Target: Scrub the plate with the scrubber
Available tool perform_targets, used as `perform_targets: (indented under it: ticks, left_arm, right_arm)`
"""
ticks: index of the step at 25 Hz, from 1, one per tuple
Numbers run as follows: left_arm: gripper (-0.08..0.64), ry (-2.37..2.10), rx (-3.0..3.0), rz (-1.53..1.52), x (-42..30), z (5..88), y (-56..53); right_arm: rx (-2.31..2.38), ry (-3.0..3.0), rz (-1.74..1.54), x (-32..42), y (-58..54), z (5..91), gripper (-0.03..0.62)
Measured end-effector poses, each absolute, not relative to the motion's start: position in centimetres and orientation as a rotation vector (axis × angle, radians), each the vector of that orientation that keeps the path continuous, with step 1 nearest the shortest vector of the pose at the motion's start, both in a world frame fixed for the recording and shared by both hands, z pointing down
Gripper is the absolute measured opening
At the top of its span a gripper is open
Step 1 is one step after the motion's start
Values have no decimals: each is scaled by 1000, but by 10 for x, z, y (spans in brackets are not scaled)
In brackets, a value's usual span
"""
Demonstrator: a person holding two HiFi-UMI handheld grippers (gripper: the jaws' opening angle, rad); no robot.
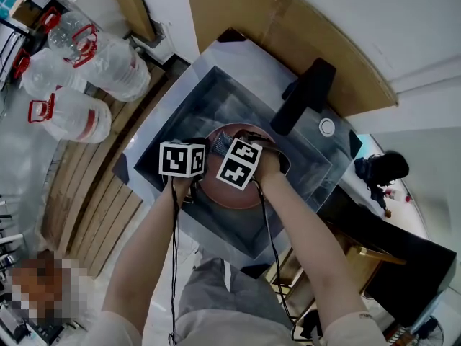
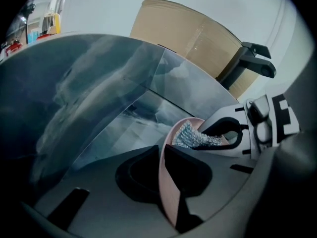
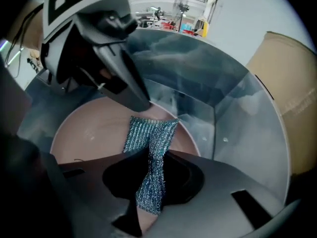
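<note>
A pink plate (image 1: 232, 193) is held tilted inside the steel sink (image 1: 209, 92). My left gripper (image 2: 166, 162) is shut on the plate's rim (image 2: 167, 192), which runs edge-on between its jaws. My right gripper (image 3: 151, 182) is shut on a silvery blue mesh scrubber (image 3: 151, 148). The free end of the scrubber lies on the plate's inner face (image 3: 89, 138), close beside the left gripper (image 3: 119, 78). In the left gripper view the scrubber (image 2: 195, 138) shows just over the plate's far rim, in front of the right gripper (image 2: 233, 133). In the head view both marker cubes hide the jaws.
A black faucet (image 1: 306, 96) rises at the sink's back right, next to a round white fitting (image 1: 328, 127). Cardboard (image 1: 288, 34) leans against the wall behind. Several large water jugs (image 1: 86, 56) stand on the floor at left, beside wooden slats (image 1: 94, 200).
</note>
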State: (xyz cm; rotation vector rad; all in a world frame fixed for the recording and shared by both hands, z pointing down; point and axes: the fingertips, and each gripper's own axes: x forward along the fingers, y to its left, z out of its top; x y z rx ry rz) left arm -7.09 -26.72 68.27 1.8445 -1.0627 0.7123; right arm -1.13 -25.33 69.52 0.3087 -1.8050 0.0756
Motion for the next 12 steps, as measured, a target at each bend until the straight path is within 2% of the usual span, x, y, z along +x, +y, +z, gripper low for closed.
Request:
perform_targets:
  ticks: [8,12]
  left_arm:
    - [51,-1098,1867,759,-71,683,-267]
    - [51,-1121,1865,781,-72,683,-266]
  right_arm:
    - [456,-1582,111,80,-261,697,94]
    - [382,-1560,168,88,-223,696,92]
